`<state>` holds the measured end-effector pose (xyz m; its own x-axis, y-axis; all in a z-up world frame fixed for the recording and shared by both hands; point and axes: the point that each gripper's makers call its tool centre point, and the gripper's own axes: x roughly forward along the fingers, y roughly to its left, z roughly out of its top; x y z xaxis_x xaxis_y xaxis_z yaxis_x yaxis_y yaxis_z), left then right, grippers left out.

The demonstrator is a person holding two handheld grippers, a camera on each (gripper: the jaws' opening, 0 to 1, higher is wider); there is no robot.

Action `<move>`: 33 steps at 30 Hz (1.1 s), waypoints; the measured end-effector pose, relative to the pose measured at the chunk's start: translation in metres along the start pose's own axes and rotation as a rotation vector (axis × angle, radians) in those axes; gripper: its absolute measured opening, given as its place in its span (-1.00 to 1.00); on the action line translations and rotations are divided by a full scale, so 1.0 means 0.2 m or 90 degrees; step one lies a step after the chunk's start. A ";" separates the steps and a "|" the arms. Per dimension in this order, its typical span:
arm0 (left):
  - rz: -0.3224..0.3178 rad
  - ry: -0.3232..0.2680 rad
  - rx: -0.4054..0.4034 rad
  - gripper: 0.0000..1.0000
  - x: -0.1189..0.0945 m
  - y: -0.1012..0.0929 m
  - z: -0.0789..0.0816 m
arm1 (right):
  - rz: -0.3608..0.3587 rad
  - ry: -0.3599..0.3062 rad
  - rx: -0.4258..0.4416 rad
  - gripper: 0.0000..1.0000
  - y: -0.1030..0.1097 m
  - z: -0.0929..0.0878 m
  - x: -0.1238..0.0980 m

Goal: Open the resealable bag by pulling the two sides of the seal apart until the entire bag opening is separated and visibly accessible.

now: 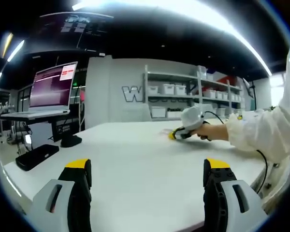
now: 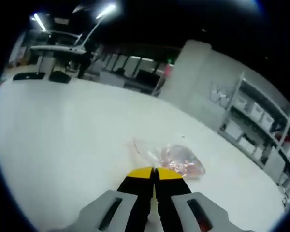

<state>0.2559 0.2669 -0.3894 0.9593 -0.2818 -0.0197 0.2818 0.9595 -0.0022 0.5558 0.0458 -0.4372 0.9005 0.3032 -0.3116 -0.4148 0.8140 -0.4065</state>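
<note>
- Two grippers are seen over a white table (image 1: pixel 135 159).
- Left gripper (image 1: pixel 147 176): jaws are spread wide with nothing between them; it is held low at the near table edge, well apart from the bag, likely parked until a second grip is needed.
- Right gripper (image 2: pixel 153 173): jaws are pressed together, yellow tips touching; no film can be seen caught between them, so a pinch on the bag cannot be confirmed.
- Bag (image 2: pixel 171 158): clear, with pinkish contents, laid flat on the table just beyond the right tips; seal state cannot be told.
- In the left gripper view, the right gripper (image 1: pixel 176 135) is seen in a hand (image 1: pixel 213 131), nose lowered to the table, probably to reach the bag's edge.
- Seal is judged not yet opened.
</note>
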 end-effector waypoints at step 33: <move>0.003 0.001 0.005 0.90 -0.02 -0.01 0.00 | -0.055 -0.034 0.042 -1.00 -0.21 0.10 -0.11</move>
<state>0.2508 0.2669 -0.3892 0.9606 -0.2771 -0.0213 0.2773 0.9608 0.0056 0.5552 0.0159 -0.3957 0.9388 0.2549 -0.2317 -0.3276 0.8684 -0.3722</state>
